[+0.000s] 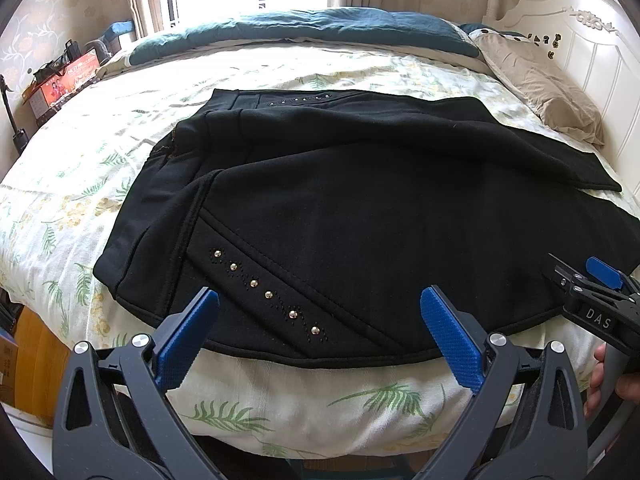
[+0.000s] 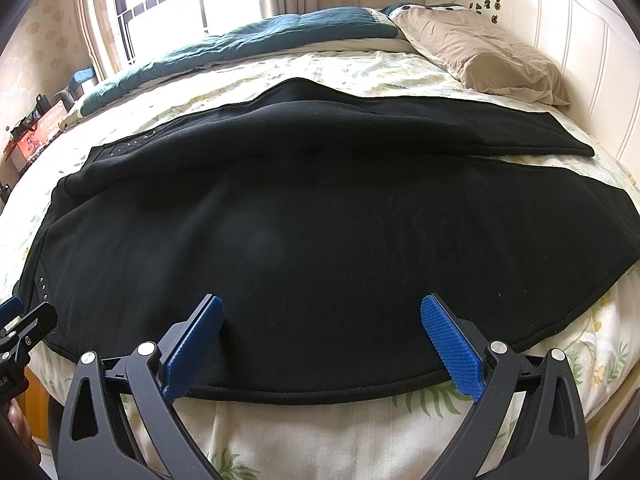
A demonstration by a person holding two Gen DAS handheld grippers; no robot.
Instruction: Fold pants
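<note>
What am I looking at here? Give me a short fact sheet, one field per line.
place: bed with leaf-print cover
garment: black pants, spread flat, near edge close to the bed's edge
decoration: stud row near the waist end
left gripper: open, at the near edge of the pants, holding nothing
right gripper: open, at the near edge further along the legs, holding nothing
also on bed: beige pillow, teal quilt
folding: pants not yet folded over

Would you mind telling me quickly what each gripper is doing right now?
Left gripper: open, holding nothing, at the near edge of the pants.
Right gripper: open, holding nothing, at the same edge.
</note>
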